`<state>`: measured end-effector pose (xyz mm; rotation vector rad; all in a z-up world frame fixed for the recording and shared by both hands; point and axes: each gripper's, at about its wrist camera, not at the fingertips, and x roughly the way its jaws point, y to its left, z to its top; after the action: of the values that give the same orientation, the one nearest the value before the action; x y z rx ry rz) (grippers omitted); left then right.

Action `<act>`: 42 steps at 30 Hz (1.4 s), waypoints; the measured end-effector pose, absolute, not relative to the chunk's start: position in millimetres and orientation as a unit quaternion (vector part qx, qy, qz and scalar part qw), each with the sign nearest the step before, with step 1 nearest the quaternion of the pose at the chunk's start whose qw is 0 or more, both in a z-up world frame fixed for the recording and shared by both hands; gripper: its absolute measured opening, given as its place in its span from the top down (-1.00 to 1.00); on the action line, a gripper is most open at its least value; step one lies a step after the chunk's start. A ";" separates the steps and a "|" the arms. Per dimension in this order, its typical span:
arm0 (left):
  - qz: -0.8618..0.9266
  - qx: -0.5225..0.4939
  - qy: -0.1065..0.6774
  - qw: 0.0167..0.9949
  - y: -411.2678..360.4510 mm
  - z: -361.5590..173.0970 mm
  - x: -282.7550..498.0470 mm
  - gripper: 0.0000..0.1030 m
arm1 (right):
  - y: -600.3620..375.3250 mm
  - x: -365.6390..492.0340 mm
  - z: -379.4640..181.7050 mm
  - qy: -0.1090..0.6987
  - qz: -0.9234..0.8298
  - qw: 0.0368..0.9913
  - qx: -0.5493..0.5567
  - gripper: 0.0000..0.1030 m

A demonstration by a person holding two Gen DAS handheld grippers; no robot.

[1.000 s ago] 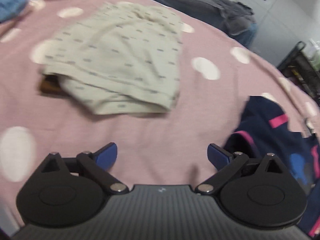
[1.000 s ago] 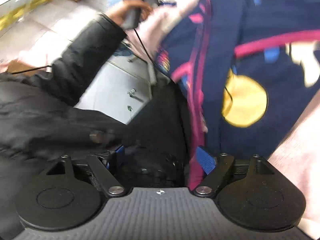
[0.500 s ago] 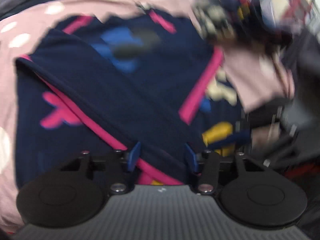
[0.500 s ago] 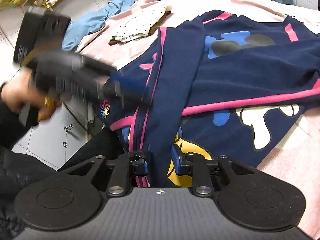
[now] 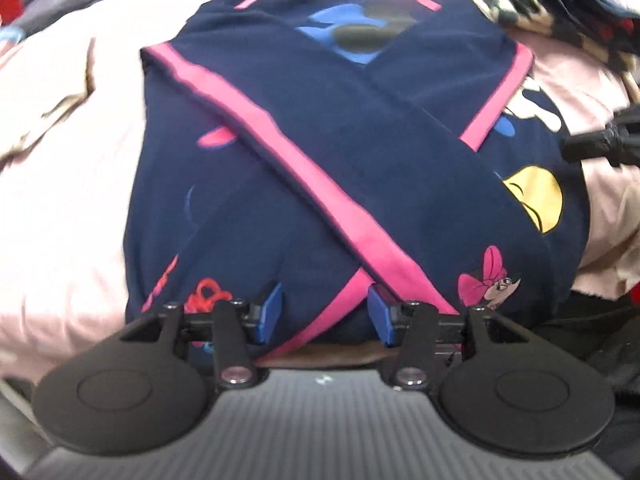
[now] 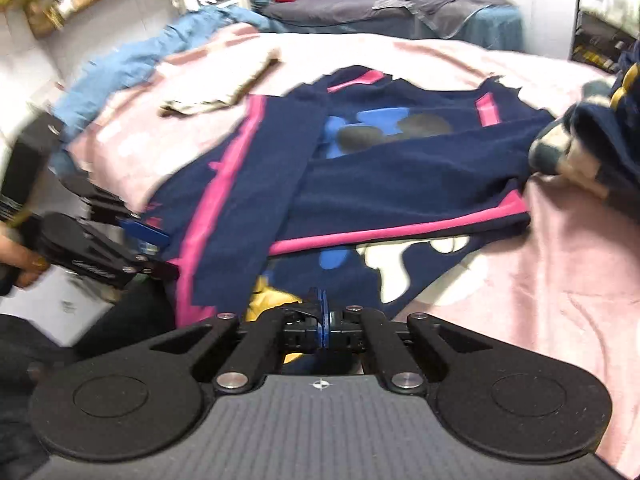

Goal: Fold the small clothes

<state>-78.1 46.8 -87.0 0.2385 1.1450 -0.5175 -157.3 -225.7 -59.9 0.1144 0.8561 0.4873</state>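
A navy garment (image 5: 340, 152) with pink stripes and cartoon prints lies on the pink blanket (image 5: 72, 184), its two sleeves crossed over the body. My left gripper (image 5: 325, 314) points down at the near hem. Its blue pads stand about half apart with the hem and a pink stripe between them. In the right wrist view the left gripper (image 6: 160, 252) sits at the garment's left edge, held by a hand (image 6: 20, 260). My right gripper (image 6: 322, 320) has its jaws closing, pads almost together, pinching the hem beside the yellow print (image 6: 272, 300).
A folded cream dotted garment (image 6: 224, 84) and a blue cloth (image 6: 132, 64) lie at the blanket's far left. A heap of dark clothes (image 6: 592, 136) sits at the right. Beyond are a grey bed (image 6: 400, 8) and a black rack (image 6: 596, 40).
My left gripper swung from the cream garment to the navy garment's hem and its jaws narrowed. My right gripper tilted up toward the garment and closed from wide open onto the hem.
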 end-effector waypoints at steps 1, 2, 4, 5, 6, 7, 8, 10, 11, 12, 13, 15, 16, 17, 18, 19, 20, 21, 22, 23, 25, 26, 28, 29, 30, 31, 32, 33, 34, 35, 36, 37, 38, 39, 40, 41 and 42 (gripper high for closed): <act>-0.247 0.105 0.539 0.798 51.4 -86.2 -79.8 -0.01 | -222.0 -159.0 -60.7 0.407 0.244 0.878 0.062 0.14; -0.245 0.107 0.540 0.798 51.0 -86.9 -80.2 -0.01 | -216.6 -157.5 -63.9 0.411 0.256 0.873 0.064 -0.19; -0.258 0.090 0.521 0.809 49.1 -78.6 -80.5 -0.02 | -202.4 -154.5 -70.5 0.414 0.269 0.868 0.052 -0.19; -0.277 0.075 0.512 0.810 47.7 -74.4 -81.6 -0.03 | -195.1 -152.7 -74.3 0.415 0.270 0.868 0.044 -0.16; -0.287 0.066 0.508 0.809 43.4 -71.9 -80.0 -0.03 | -187.2 -152.5 -75.9 0.418 0.271 0.866 0.035 -0.11; -0.295 0.066 0.502 0.810 37.1 -69.6 -79.2 -0.04 | -179.3 -150.0 -80.2 0.420 0.270 0.866 0.017 0.00; -0.301 0.073 0.495 0.812 31.2 -67.5 -80.2 -0.07 | -173.7 -151.9 -81.3 0.423 0.269 0.865 -0.005 0.07; -0.303 0.105 0.482 0.815 17.9 -72.6 -79.7 -0.09 | -169.3 -149.0 -84.7 0.427 0.261 0.865 -0.034 0.26; -0.295 0.119 0.482 0.817 12.7 -79.9 -76.4 -0.11 | -172.8 -146.9 -84.8 0.428 0.258 0.866 -0.029 0.26; -0.280 0.130 0.491 0.814 12.3 -89.1 -72.8 -0.13 | -178.1 -144.4 -84.1 0.434 0.255 0.864 -0.019 0.26; -0.280 0.121 0.495 0.814 14.6 -93.7 -68.5 -0.20 | -183.4 -142.1 -82.1 0.440 0.253 0.861 -0.009 0.20; -0.294 0.083 0.502 0.809 21.8 -87.4 -62.2 -0.28 | -193.7 -143.4 -75.7 0.442 0.246 0.863 0.008 0.07; -0.301 0.073 0.502 0.807 25.6 -82.7 -58.0 -0.32 | -201.3 -143.0 -69.0 0.435 0.243 0.867 0.012 -0.04; -0.305 0.072 0.494 0.811 27.1 -77.3 -52.5 -0.39 | -210.0 -142.0 -61.6 0.427 0.240 0.872 0.014 -0.13; -0.306 0.077 0.480 0.818 30.7 -69.6 -47.2 -0.46 | -218.4 -137.3 -54.1 0.418 0.234 0.878 0.017 -0.18; -0.300 0.086 0.462 0.830 33.1 -61.1 -38.3 -0.62 | -226.5 -130.5 -47.4 0.411 0.227 0.883 0.020 -0.32; -0.291 0.095 0.443 0.843 36.5 -52.7 -29.5 -0.79 | -235.3 -119.8 -40.4 0.407 0.218 0.887 0.024 -0.54; -0.281 0.103 0.416 0.859 40.1 -43.1 -16.4 -0.85 | -243.8 -107.5 -33.4 0.402 0.205 0.892 0.028 -0.65; -0.280 0.107 0.385 0.873 44.0 -33.8 -2.8 -0.97 | -252.0 -94.7 -25.8 0.395 0.188 0.899 0.031 -0.80; -0.285 0.113 0.351 0.885 48.5 -24.6 11.2 -1.00 | -260.4 -79.8 -18.9 0.388 0.175 0.904 0.034 -0.91; -0.306 0.132 0.302 0.893 54.5 -9.9 47.2 -1.00 | -278.7 -46.3 -4.8 0.375 0.159 0.912 0.047 -0.93; -0.327 0.144 0.296 0.886 55.4 -5.2 68.9 -1.00 | -288.2 -27.9 1.7 0.374 0.148 0.914 0.057 -0.99; -0.363 0.163 0.314 0.862 52.8 -0.6 113.2 -1.00 | -306.5 12.8 11.1 0.390 0.138 0.908 0.063 -1.00; -0.373 0.173 0.331 0.849 49.3 -1.4 137.3 -1.00 | -312.9 32.5 13.6 0.403 0.132 0.904 0.055 -1.00; -0.378 0.183 0.343 0.840 46.0 -3.5 158.7 -1.00 | -316.3 52.7 14.2 0.423 0.136 0.895 0.041 -1.00; -0.377 0.194 0.347 0.837 41.8 -6.2 178.2 -1.00 | -317.9 69.4 12.4 0.440 0.145 0.886 0.024 -1.00; -0.384 0.199 0.355 0.829 37.7 -10.3 197.5 -1.00 | -319.8 83.6 9.8 0.449 0.144 0.882 0.013 -1.00; -0.394 0.200 0.365 0.819 34.2 -15.2 214.8 -1.00 | -321.1 98.4 5.1 0.461 0.145 0.875 0.008 -1.00; -0.395 0.206 0.375 0.813 28.5 -21.6 231.2 -1.00 | -321.4 114.8 -2.2 0.484 0.154 0.862 0.003 -1.00; -0.400 0.216 0.385 0.803 22.2 -28.7 246.1 -1.00 | -321.8 125.2 -9.0 0.503 0.155 0.850 -0.002 -1.00; -0.411 0.230 0.394 0.790 14.8 -36.9 258.8 -0.99 | -320.4 138.2 -17.4 0.525 0.150 0.838 -0.013 -1.00; -0.414 0.247 0.400 0.780 8.5 -45.4 268.9 -0.96 | -319.1 145.6 -22.2 0.538 0.143 0.830 -0.030 -1.00; -0.421 0.261 0.404 0.769 2.4 -53.0 277.4 -0.89 | -317.4 151.7 -27.2 0.547 0.139 0.824 -0.048 -1.00; -0.434 0.265 0.408 0.758 -6.2 -60.0 285.8 -0.86 | -314.7 160.0 -30.9 0.556 0.142 0.816 -0.067 -1.00; -0.446 0.262 0.413 0.750 -11.5 -64.7 295.0 -0.83 | -310.6 166.5 -34.7 0.565 0.150 0.807 -0.088 -1.00; -0.459 0.258 0.422 0.739 -16.1 -69.8 302.8 -0.81 | -307.4 172.8 -38.8 0.575 0.160 0.796 -0.104 -1.00; -0.469 0.255 0.434 0.726 -21.6 -75.7 311.0 -0.78 | -307.1 180.5 -42.8 0.586 0.170 0.784 -0.115 -1.00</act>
<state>311.0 -21.6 -75.7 0.5628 0.9583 -1.0337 180.5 -307.1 -42.8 -0.2479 1.2641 0.3657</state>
